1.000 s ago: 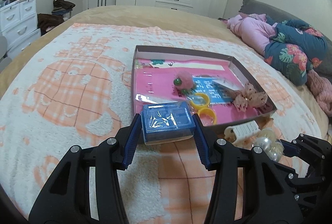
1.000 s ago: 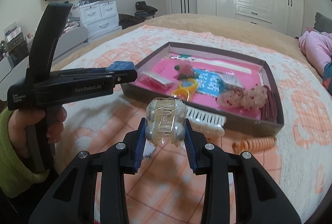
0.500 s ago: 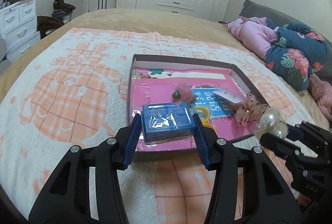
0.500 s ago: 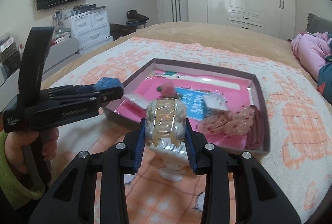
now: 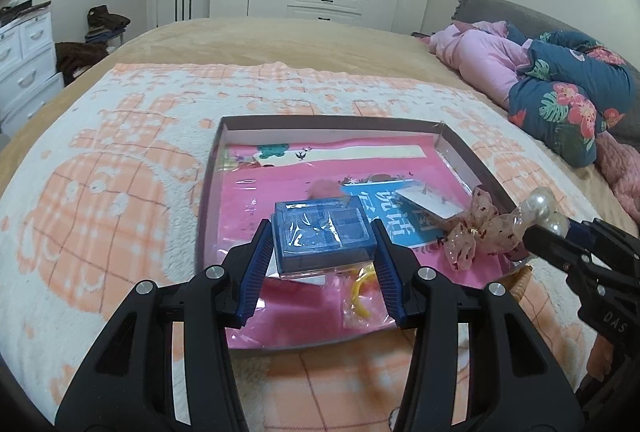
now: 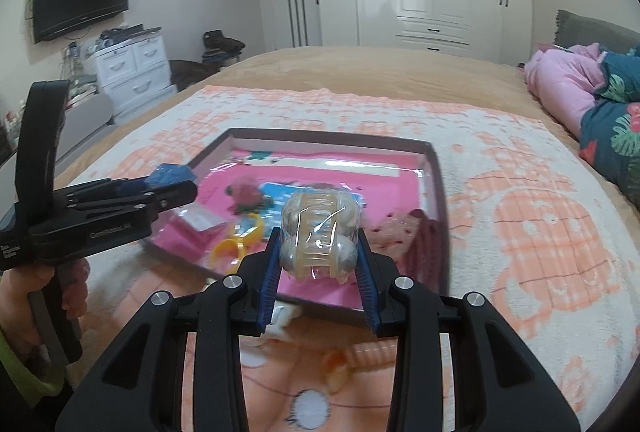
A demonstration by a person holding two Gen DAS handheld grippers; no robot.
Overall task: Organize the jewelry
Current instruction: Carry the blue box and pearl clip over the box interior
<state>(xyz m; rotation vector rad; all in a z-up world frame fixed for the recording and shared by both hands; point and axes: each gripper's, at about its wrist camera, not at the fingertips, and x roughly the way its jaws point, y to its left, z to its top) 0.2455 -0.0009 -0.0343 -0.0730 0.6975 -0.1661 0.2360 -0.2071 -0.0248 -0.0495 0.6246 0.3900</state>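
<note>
Both hands are loaded right now. The left gripper (image 5: 323, 264) is clamped on a small blue plastic box with a clear wrapped lid (image 5: 323, 236), held up over the near left part of the shallow brown cardboard tray with the pink lining (image 5: 208, 191). The right gripper (image 6: 318, 282) is squeezing a clear hair claw with big pearl beads (image 6: 319, 238), hanging above the tray's near edge.

Stuff that could go sideways, as I see it:

- The claw is rounded, slick and in crinkly film, so the pads only catch its sides. Any twist and it could pop out and land on the fuzzy orange-and-white blanket (image 6: 540, 232) instead of in the tray.
- The tray's already busy: a yellow plastic ring pair (image 6: 236, 244), a sheer beige bow with red dots (image 5: 476, 232), and a white earring card (image 5: 428, 203). Dropping the box on top of any of those would leave it sitting crooked.
- The two grippers are close together over one small tray, so they could bump.
- Soft bed under it, so pushing down on a wall could tip the tray.
</note>
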